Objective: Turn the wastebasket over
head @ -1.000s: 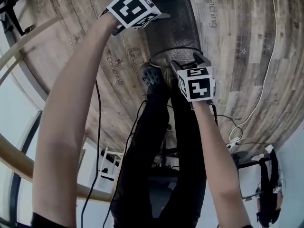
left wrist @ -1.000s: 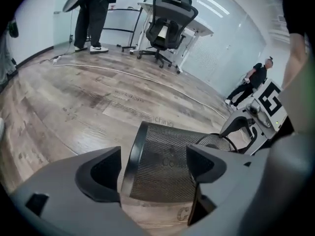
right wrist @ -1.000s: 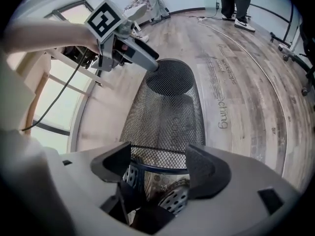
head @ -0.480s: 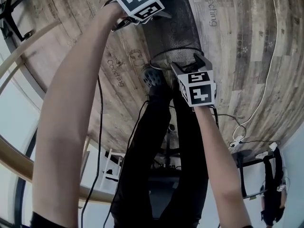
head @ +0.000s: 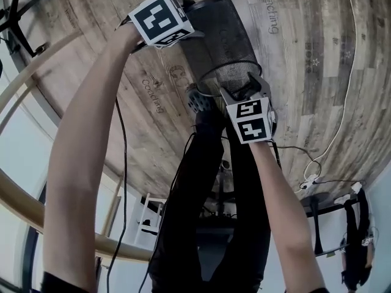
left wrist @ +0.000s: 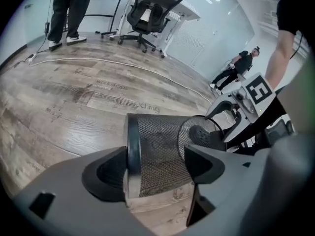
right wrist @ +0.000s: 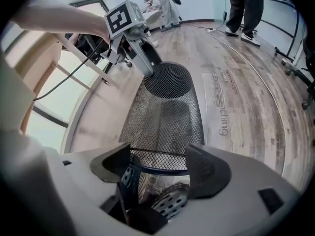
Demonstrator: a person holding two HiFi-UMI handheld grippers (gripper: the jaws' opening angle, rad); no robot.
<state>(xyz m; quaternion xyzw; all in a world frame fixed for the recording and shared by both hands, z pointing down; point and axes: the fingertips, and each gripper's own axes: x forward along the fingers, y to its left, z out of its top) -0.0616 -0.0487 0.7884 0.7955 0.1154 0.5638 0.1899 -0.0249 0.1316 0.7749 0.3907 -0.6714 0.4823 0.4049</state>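
Lying tipped on the floor (head: pixel 305 41), the mesh wastebasket (head: pixel 220 35) looks light, stiff, dentable. Left tool (left wrist: pixel 155 163), spread but just closing, straddles its banded base; right tool (right wrist: pixel 157 166), spread, straddles the rim wire, both firm holds

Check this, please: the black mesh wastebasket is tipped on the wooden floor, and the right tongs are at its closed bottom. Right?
Not quite: the right tongs are at the open rim of the wastebasket, not its closed bottom. The right gripper view shows this; the rest holds.
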